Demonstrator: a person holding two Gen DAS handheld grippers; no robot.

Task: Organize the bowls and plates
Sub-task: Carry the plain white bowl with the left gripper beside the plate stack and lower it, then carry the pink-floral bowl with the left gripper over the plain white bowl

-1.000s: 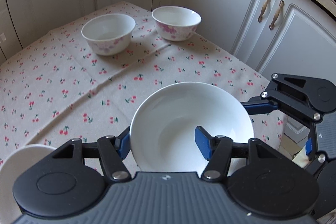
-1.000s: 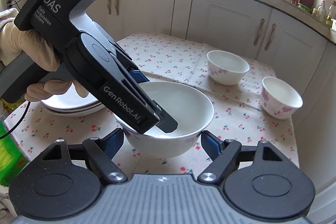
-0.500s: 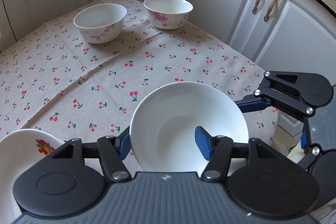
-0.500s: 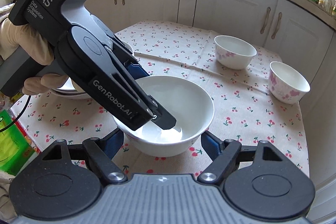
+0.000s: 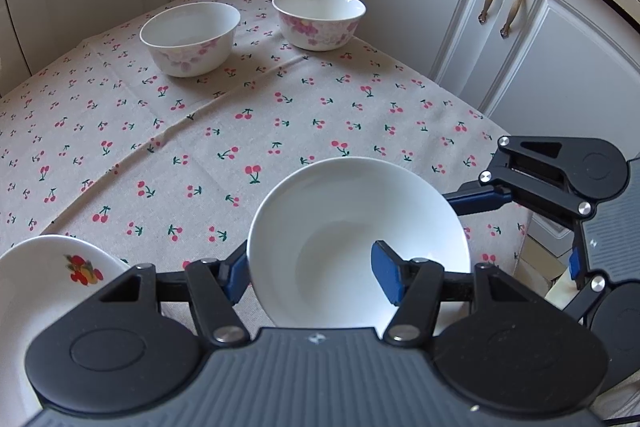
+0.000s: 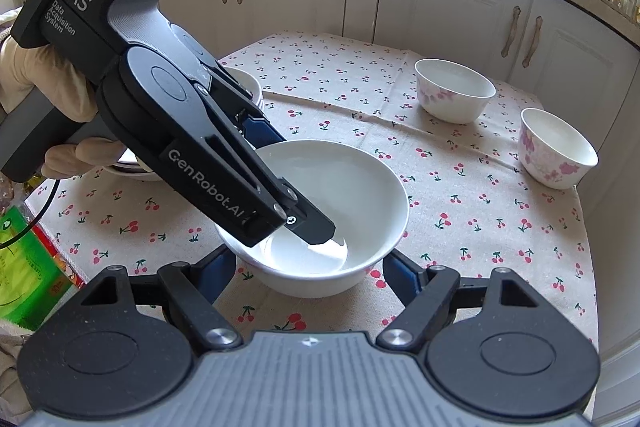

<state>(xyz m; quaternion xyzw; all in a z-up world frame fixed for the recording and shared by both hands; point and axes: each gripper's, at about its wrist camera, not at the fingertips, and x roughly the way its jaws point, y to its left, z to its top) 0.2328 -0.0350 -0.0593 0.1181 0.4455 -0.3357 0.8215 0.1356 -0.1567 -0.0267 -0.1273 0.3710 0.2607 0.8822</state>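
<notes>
A plain white bowl is clamped at its rim by the left gripper: one blue pad is seen inside the bowl and the other against the outer wall. In the right wrist view the same bowl is seen low over the cherry-print tablecloth, near the table's front edge; whether its base touches the cloth cannot be told. The left gripper's body, held in a gloved hand, reaches down into the bowl from the left and hides much of the bowl's near-left rim.

The right gripper is held released, its blue pads standing apart on either side of the bowl's lower wall, and contact is not seen. Its frame is seen at the right edge of the left wrist view, just beside the bowl.

Two floral-patterned bowls are set apart from each other at the far side of the cloth, well away from the held bowl. A plate with a fruit motif lies at the lower left of the left wrist view; in the right wrist view a stack of dishes is largely hidden behind the left gripper. White cabinet doors close off the table beyond, and a green packet lies at the table's left edge.
</notes>
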